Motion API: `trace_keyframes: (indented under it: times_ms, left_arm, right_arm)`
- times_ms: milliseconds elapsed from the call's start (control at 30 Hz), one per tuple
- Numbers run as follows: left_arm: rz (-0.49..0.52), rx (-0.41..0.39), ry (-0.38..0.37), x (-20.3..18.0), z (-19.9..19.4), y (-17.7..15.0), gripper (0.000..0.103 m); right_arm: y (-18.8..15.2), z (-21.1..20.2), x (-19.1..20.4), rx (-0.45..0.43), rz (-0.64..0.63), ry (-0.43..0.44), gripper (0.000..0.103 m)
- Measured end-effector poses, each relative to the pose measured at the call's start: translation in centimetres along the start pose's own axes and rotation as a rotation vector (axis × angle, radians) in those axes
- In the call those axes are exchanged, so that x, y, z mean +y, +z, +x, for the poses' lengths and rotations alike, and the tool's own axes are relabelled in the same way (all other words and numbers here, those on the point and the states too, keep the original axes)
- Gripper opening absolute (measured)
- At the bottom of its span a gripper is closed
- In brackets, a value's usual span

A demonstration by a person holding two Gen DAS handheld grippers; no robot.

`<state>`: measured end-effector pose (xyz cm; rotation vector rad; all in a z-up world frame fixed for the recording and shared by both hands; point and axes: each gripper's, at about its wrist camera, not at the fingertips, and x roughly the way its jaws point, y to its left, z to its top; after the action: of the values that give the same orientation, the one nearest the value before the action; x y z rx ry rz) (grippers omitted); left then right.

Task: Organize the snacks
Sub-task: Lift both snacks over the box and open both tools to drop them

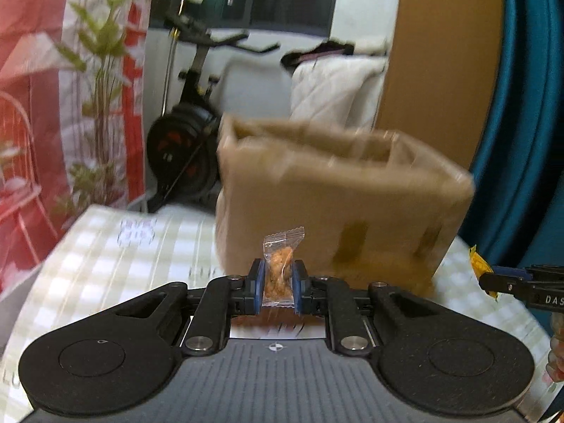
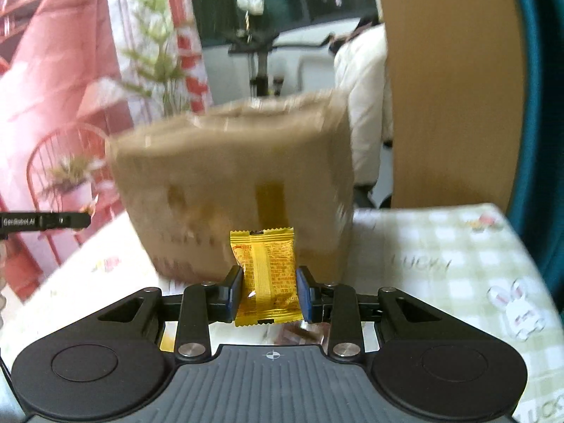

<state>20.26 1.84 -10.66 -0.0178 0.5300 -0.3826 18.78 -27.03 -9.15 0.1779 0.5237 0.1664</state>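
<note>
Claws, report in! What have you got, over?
Left claw shut on clear snack packet. Right claw shut on yellow snack packet. Open cardboard box dead ahead on checked tablecloth. Nothing between claws and box.

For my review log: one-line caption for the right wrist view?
Right hand-held gripper clamps a yellow snack packet before an open cardboard box.

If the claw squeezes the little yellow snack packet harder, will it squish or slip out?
The yellow snack packet looks puffy, so it would probably squish a bit. Its wrapper looks shiny, so it might be slippery, but the right claw grips it on both sides. It seems light: it stands upright held only by its lower half.
</note>
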Motion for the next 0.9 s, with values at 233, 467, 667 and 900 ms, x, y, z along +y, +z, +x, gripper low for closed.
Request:
trace_keyframes:
  times_ms: [233,467,667,900]
  left_arm:
    - [0.022,-0.077,-0.033,-2.0,1.5,4.0,0.017]
    - [0.01,-0.09,-0.047,-2.5,5.7,8.4,0.017]
    - [-0.005,-0.03,-0.039,-2.7,10.8,10.1,0.018]
    - [-0.018,0.005,0.003,-2.1,12.1,9.9,0.054]
  right_arm:
    - [5.8,-0.8,-0.8,-0.11,-0.044,0.0,0.03]
    - [12.5,3.9,-0.8,-0.13,-0.076,-0.007,0.03]
    - [14.8,9.9,-0.9,-0.066,-0.073,-0.054,0.03]
    - [14.5,12.1,-1.0,-0.061,-0.06,-0.098,0.04]
